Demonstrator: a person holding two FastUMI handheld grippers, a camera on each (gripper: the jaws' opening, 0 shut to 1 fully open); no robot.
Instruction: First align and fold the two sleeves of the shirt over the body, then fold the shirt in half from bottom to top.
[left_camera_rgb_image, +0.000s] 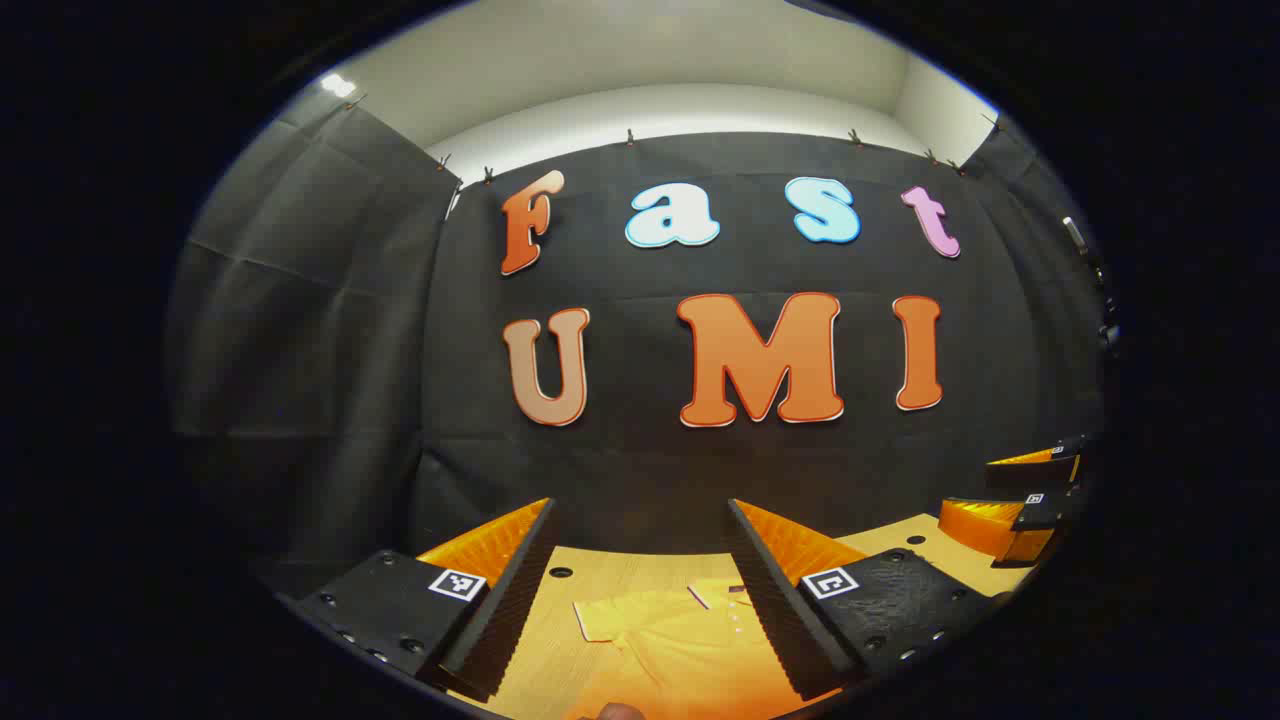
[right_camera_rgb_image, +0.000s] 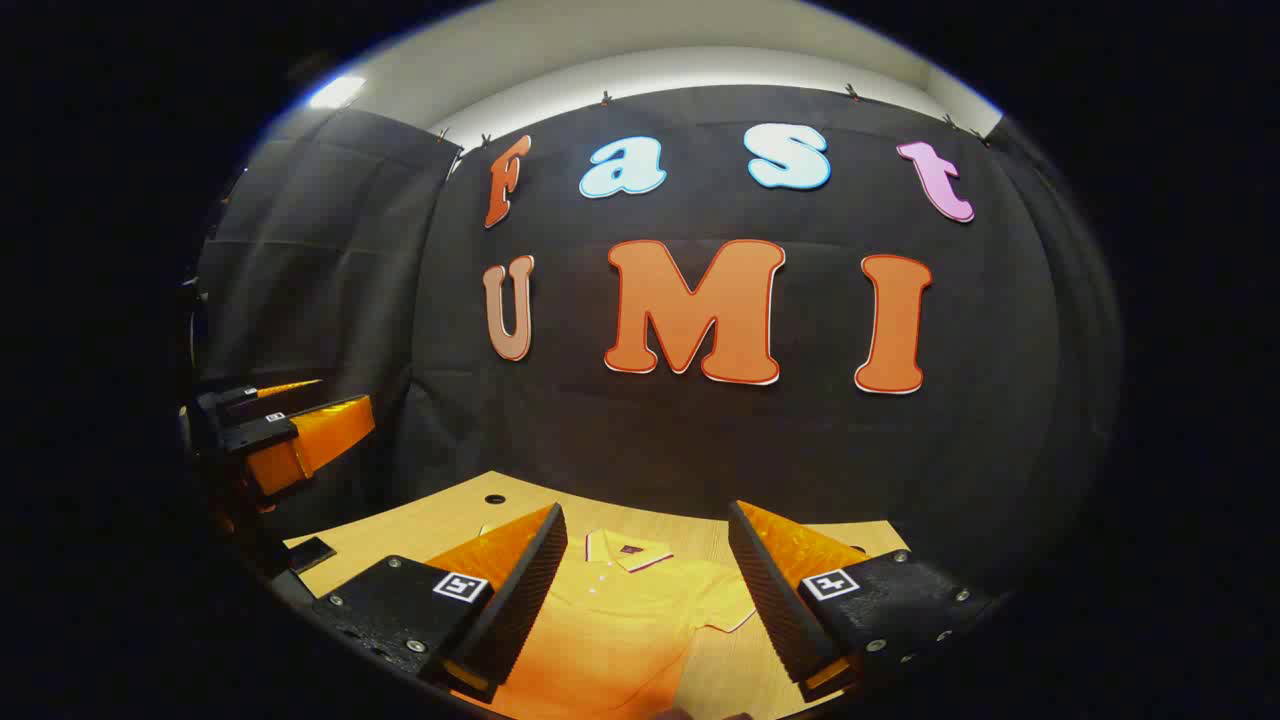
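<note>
The booth wall (left_camera_rgb_image: 700, 460) of black cloth closes off the back of the scene in both views and hangs from clips along its top edge; a pale ceiling strip runs above it.

The surface (right_camera_rgb_image: 450, 525) is a light wood-grain top with small round holes in it. It extends up to the base of the wall.

The shirt (right_camera_rgb_image: 620, 610) lies flat on the surface, front side up, with the collar toward the wall. In the right gripper view the collar, the button placket and one short sleeve, spread out to the side, are visible between the fingers. In the left gripper view the shirt (left_camera_rgb_image: 680, 640) appears low in the picture, with the other short sleeve spread out to the side and the collar partly hidden behind one finger.

The left hand-held gripper (left_camera_rgb_image: 640, 585) is held above the shirt. Its fingers are spread wide apart and grasp nothing. It also appears at the left edge of the right gripper view (right_camera_rgb_image: 290, 425), raised well above the surface.

The right hand-held gripper (right_camera_rgb_image: 645, 590) is likewise released, with fingers wide apart, above the shirt and not touching it. It also appears at the right edge of the left gripper view (left_camera_rgb_image: 1020, 500).
</note>
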